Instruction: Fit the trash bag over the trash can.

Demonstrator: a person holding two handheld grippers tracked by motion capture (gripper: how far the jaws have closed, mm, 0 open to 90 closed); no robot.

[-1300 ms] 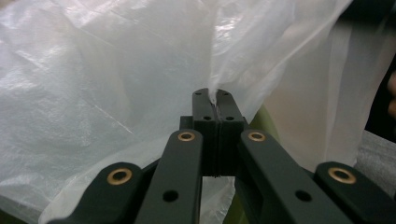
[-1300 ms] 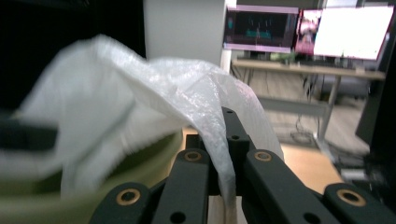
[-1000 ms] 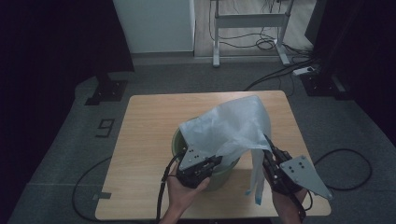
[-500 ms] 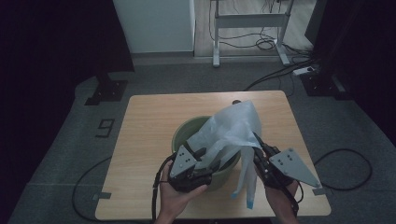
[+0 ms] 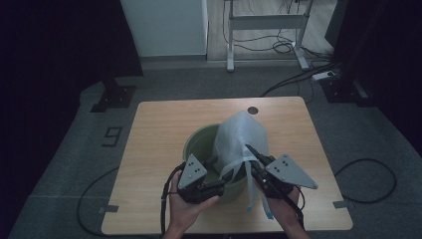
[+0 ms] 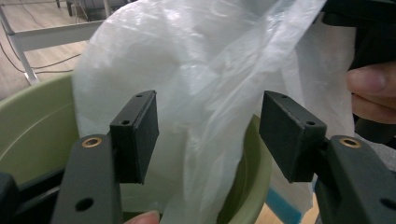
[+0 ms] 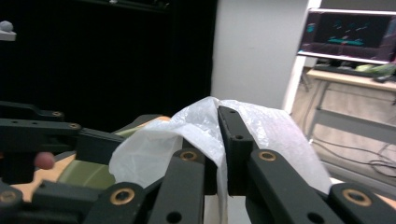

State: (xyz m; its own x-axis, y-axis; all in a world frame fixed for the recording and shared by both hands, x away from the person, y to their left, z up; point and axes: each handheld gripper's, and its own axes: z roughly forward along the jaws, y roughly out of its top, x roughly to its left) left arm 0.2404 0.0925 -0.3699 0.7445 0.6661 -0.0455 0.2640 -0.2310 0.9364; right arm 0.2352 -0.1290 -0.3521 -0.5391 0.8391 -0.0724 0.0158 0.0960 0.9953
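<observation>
A green round bin (image 5: 200,144) stands near the front middle of the wooden table (image 5: 159,124). A white translucent plastic bag (image 5: 241,137) hangs partly into it and over its right rim, its strips trailing down. My right gripper (image 5: 251,152) is shut on the bag's edge; in the right gripper view the bag (image 7: 196,126) is pinched between the jaws. My left gripper (image 5: 211,164) is open at the bin's front rim. In the left gripper view the bag (image 6: 205,93) lies between the spread jaws, with the bin (image 6: 37,126) behind.
A round cable hole (image 5: 253,110) marks the table's back edge. Cables (image 5: 366,184) trail on the grey floor to the right and left. A white desk frame (image 5: 266,30) stands behind, and a dark stand base (image 5: 114,94) sits at the back left.
Both grippers have lowered the bag toward the bin. The bag has narrowed and hangs further down, with more of it inside the bin.
</observation>
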